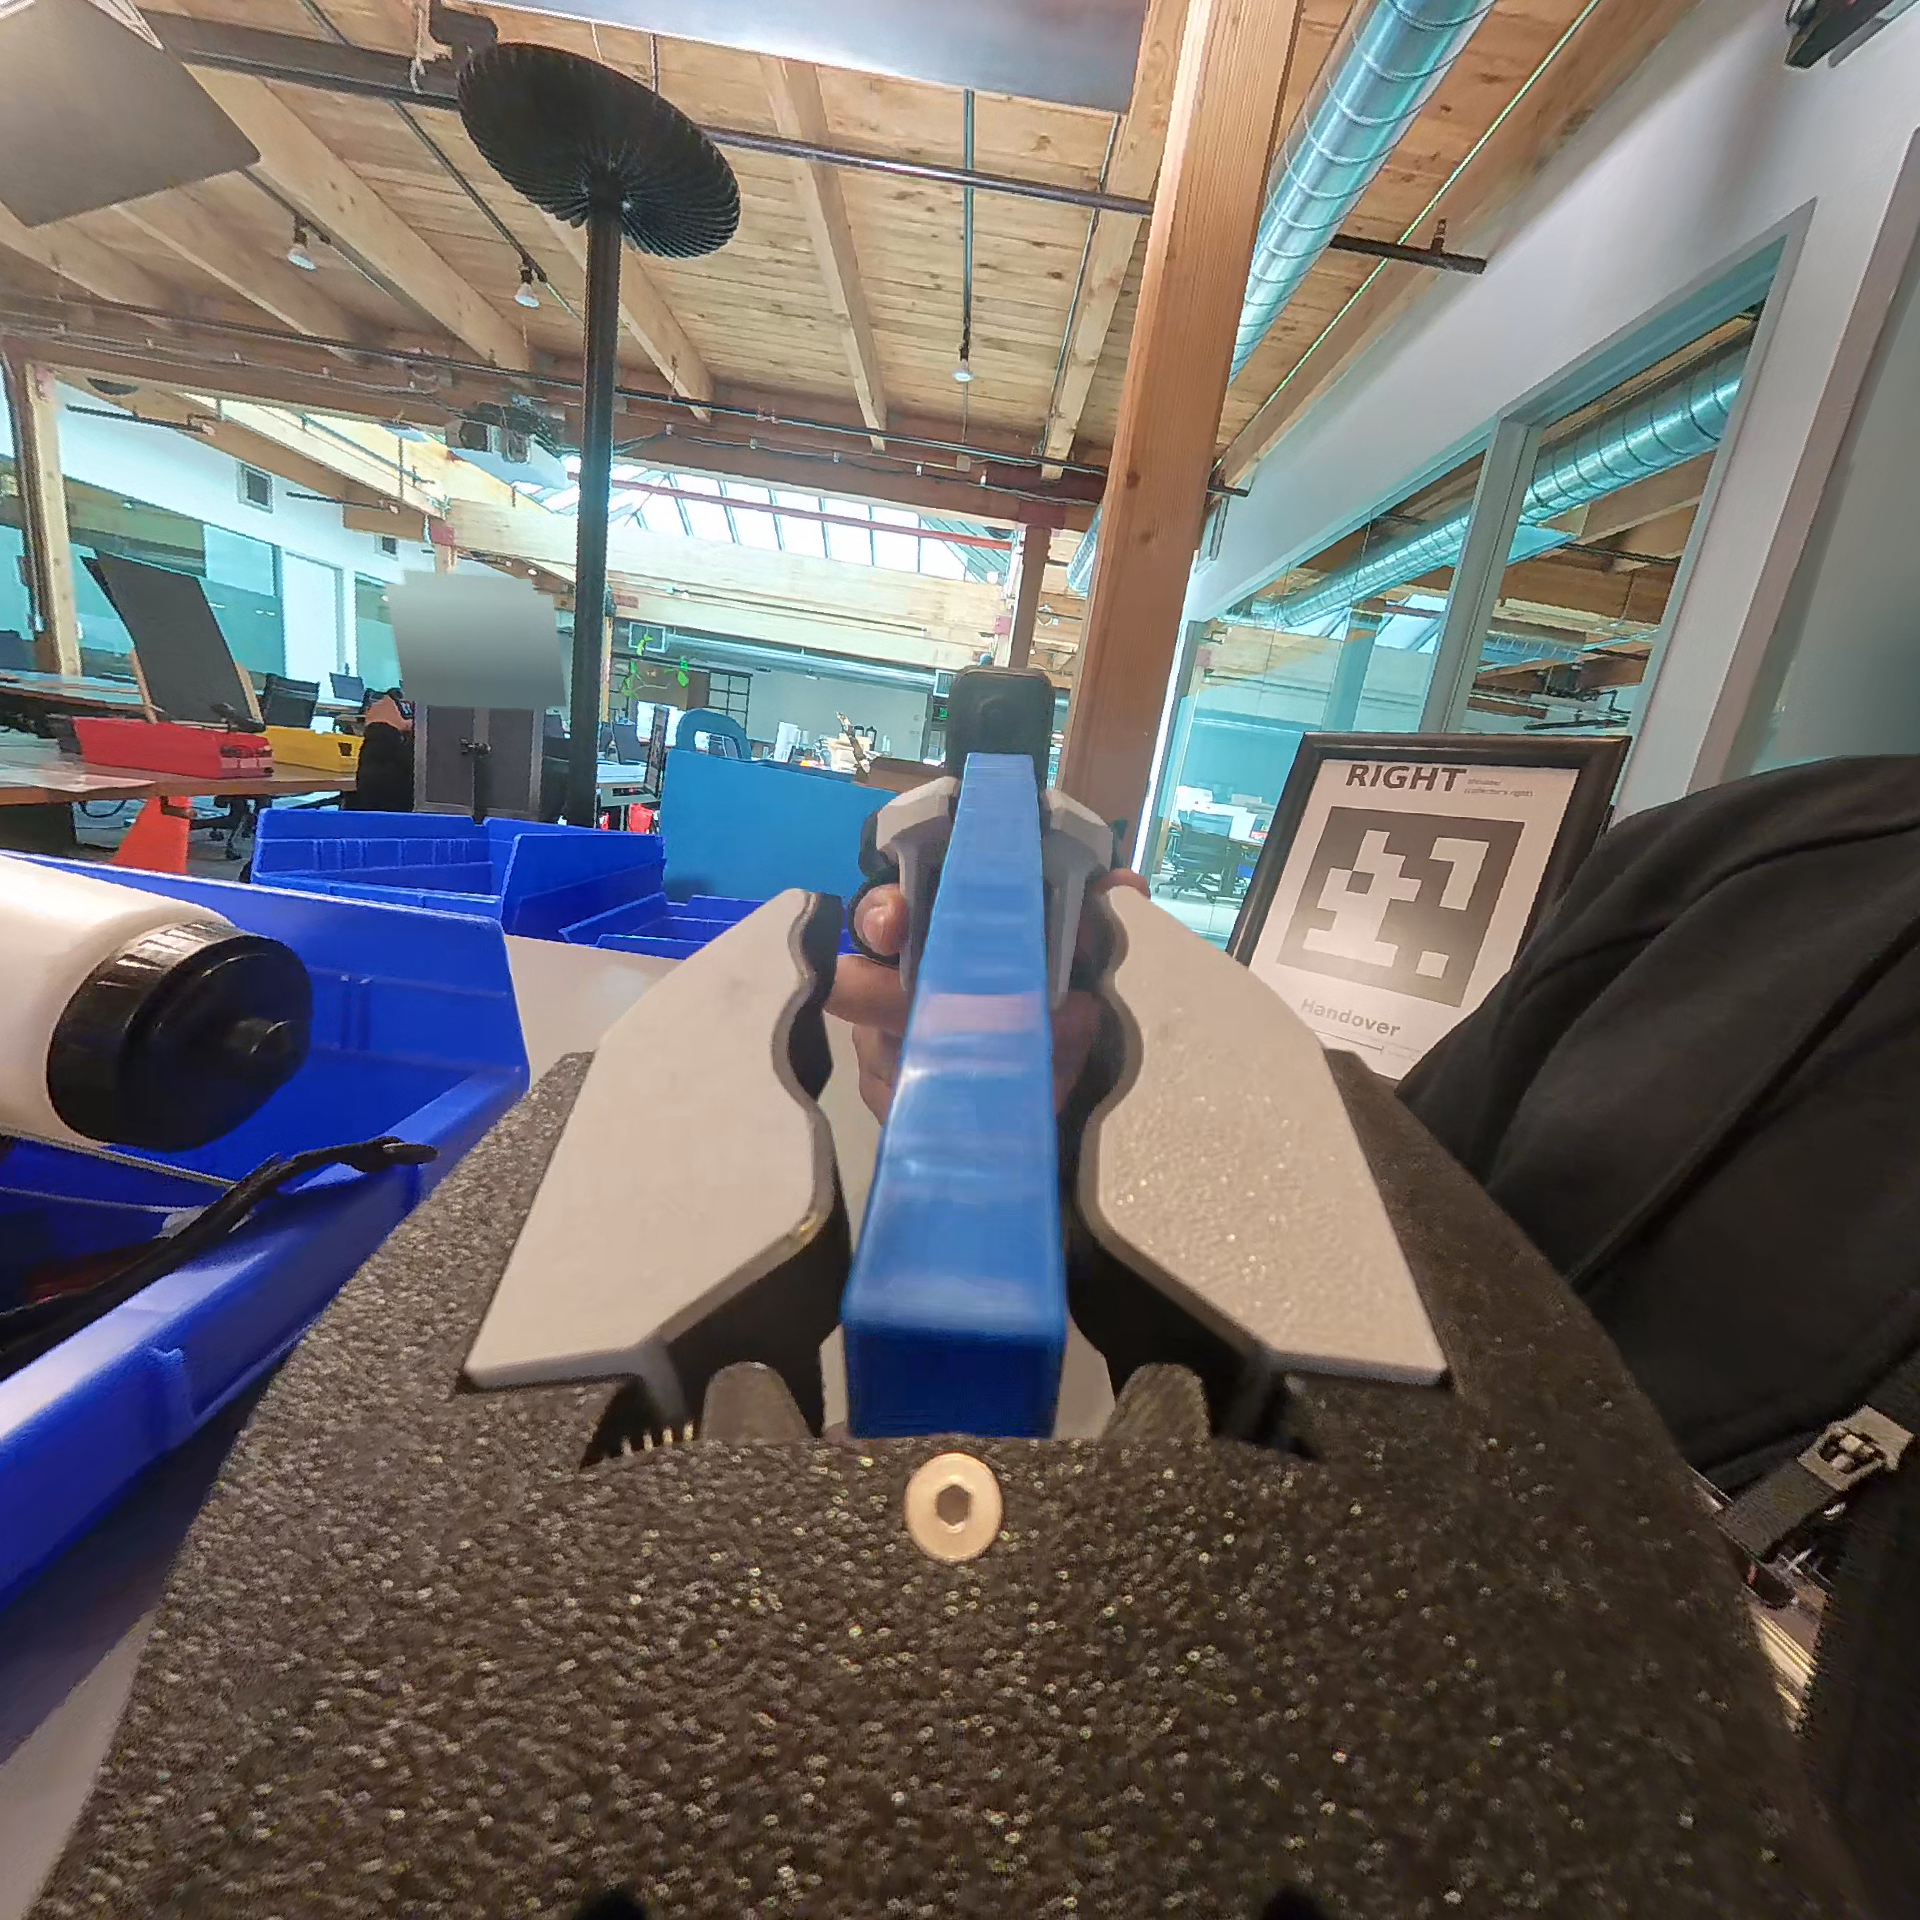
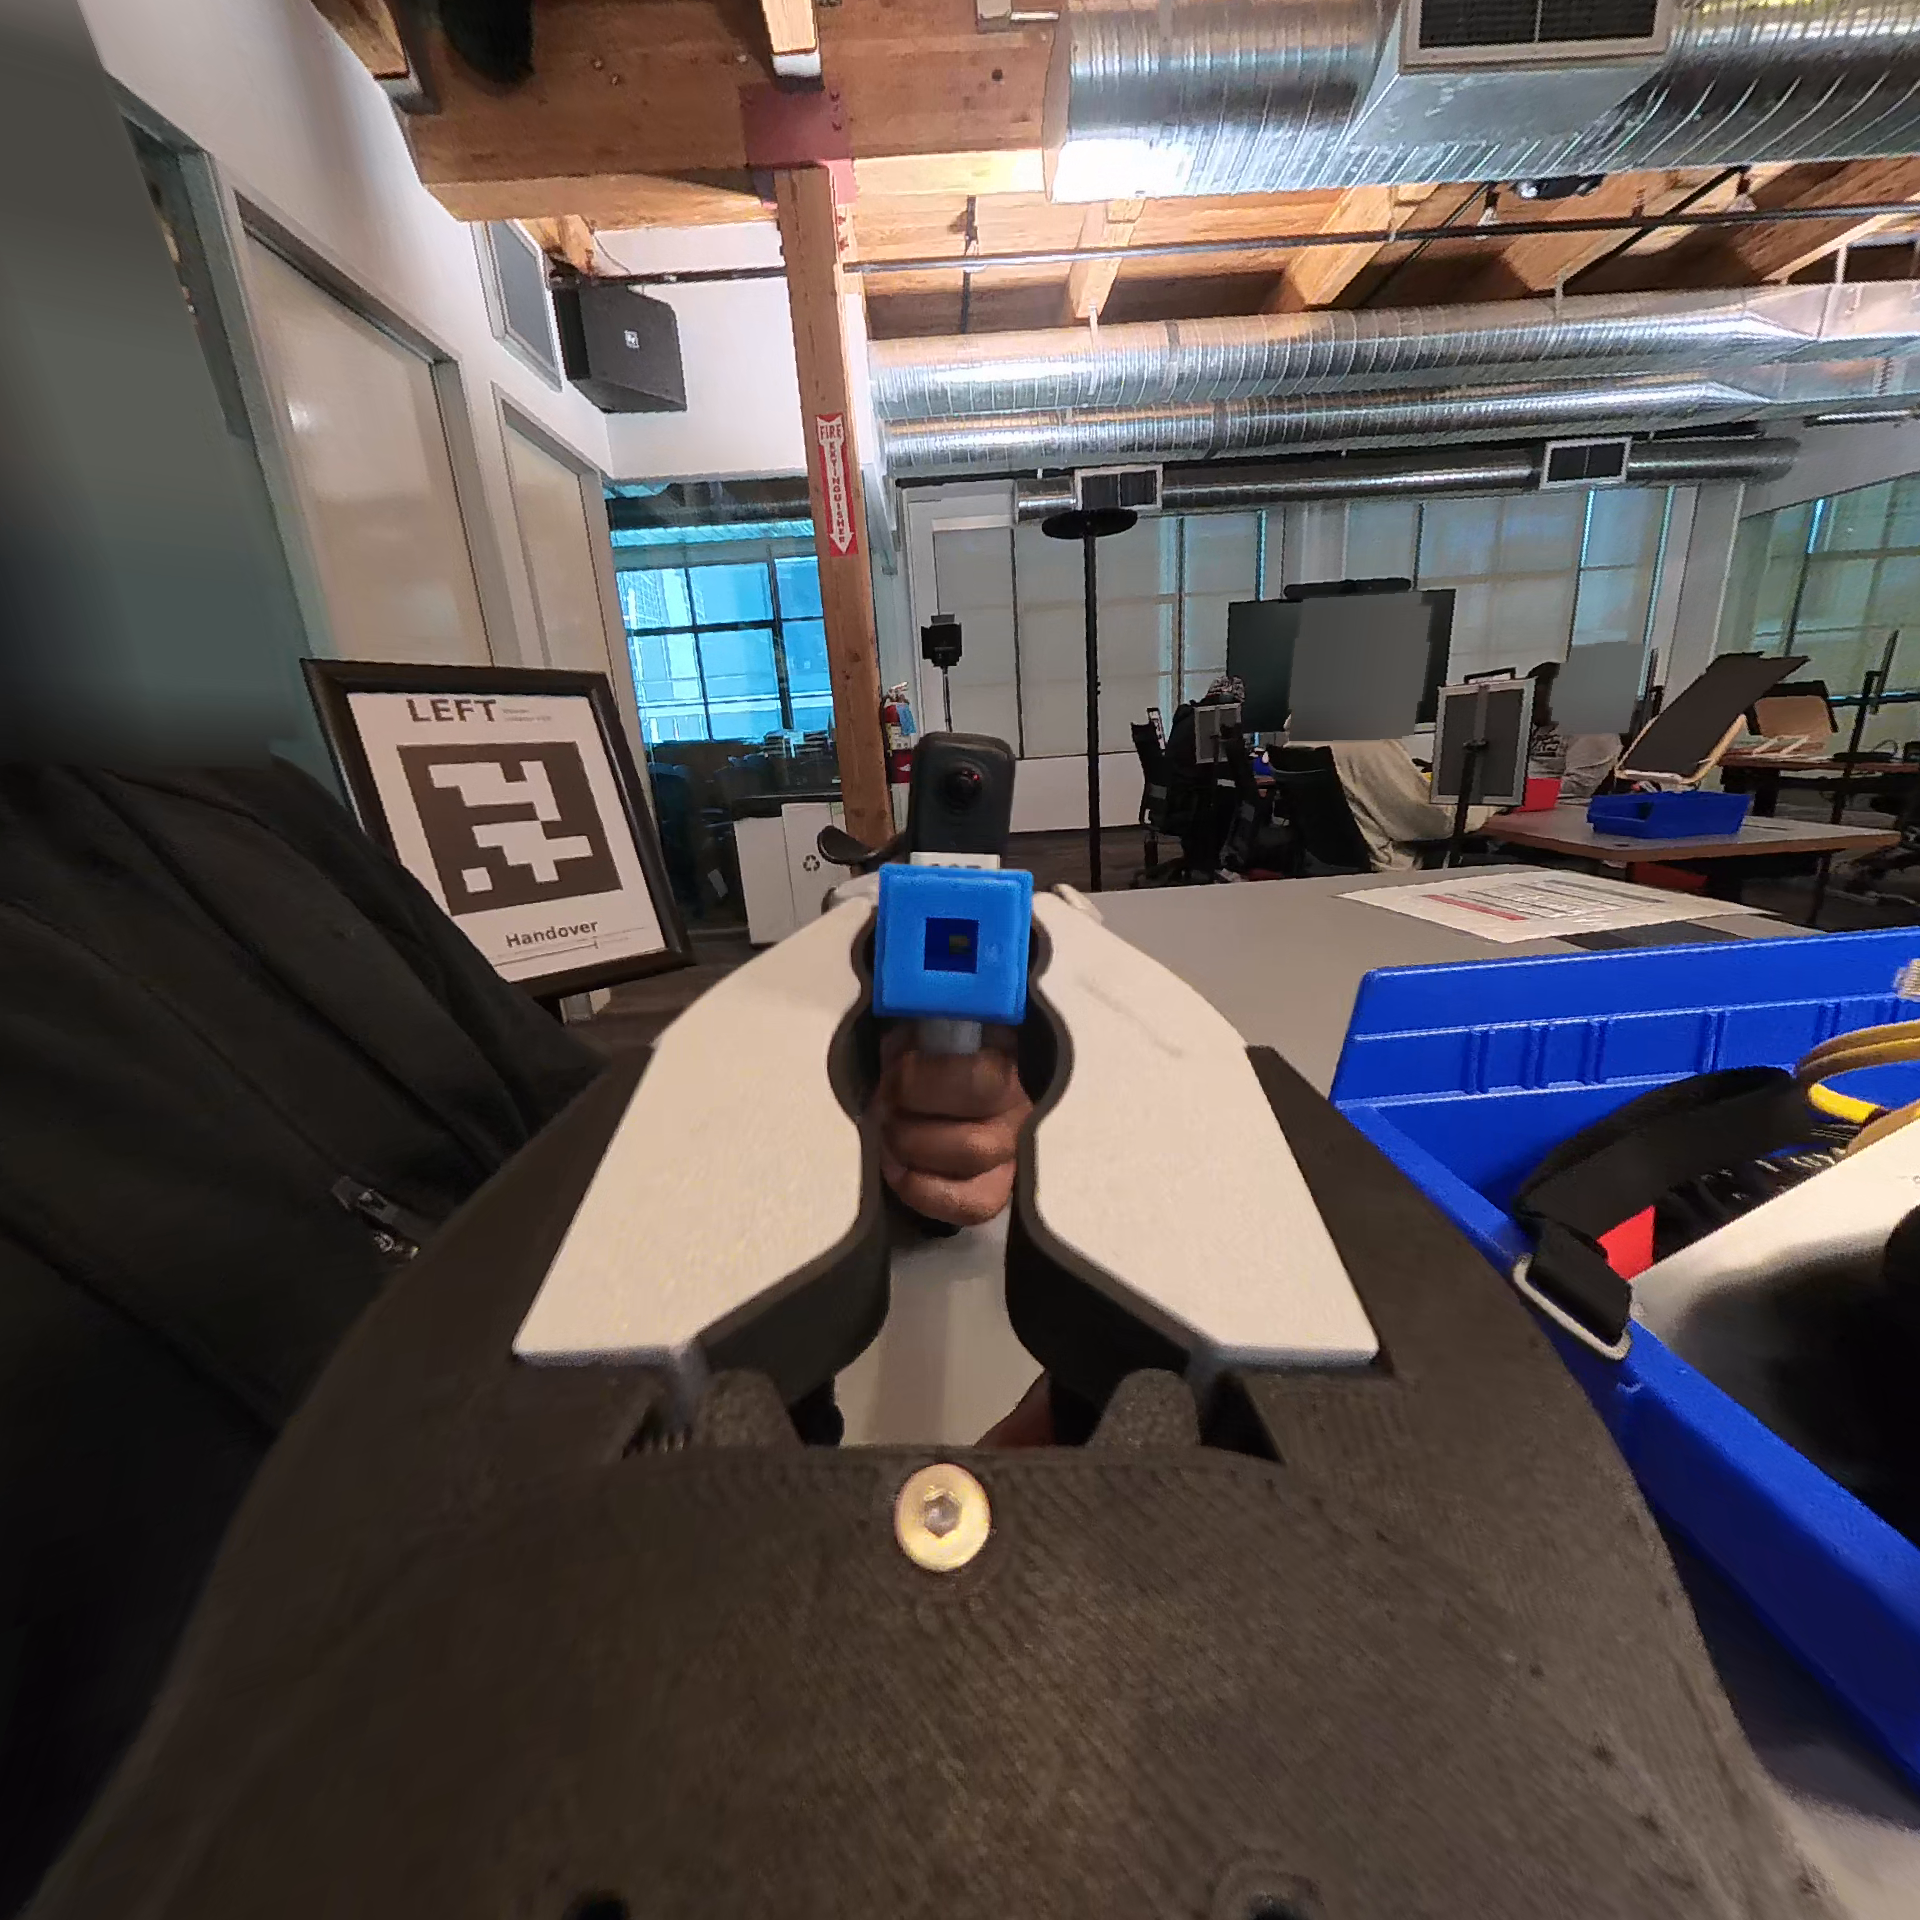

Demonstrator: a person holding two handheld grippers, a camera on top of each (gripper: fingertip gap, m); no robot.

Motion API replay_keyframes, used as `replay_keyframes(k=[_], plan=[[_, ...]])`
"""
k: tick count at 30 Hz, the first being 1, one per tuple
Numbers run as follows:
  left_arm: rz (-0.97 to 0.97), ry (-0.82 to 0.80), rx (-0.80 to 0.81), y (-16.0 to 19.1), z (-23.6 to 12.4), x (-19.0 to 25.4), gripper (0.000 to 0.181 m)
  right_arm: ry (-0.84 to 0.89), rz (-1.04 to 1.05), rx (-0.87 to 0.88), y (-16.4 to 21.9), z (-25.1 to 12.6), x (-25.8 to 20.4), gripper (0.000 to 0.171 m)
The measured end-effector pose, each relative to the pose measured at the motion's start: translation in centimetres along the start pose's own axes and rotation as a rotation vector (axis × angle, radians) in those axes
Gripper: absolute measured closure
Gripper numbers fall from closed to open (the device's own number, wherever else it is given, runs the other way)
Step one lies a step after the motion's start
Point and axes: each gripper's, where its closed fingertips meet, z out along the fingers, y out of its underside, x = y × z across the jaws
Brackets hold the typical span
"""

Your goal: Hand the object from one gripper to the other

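Left tool (image 1: 961,914) spread around blue bar (image 1: 966,1143), right tool (image 2: 951,935) pinching its end, length hidden

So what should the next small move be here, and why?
Probably slide the left hand-held gripper straight back off the bar. Its jaws stand open with gaps on either side, while the right hand-held gripper looks shut on the far end, so the bar seems already passed.

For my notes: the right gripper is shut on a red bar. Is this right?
No. The bar is blue, not red, as the right wrist view shows. The right gripper is indeed shut on it.
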Motion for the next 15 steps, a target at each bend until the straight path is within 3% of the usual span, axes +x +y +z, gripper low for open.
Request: replay_keyframes(k=[15], plan=[[0.032, 0.015, -0.102, 1.7, 0.6, 0.5, 0.139, 0.007, 0.012, 0.054, -0.7, -0.1, 0.1, 0.149]])
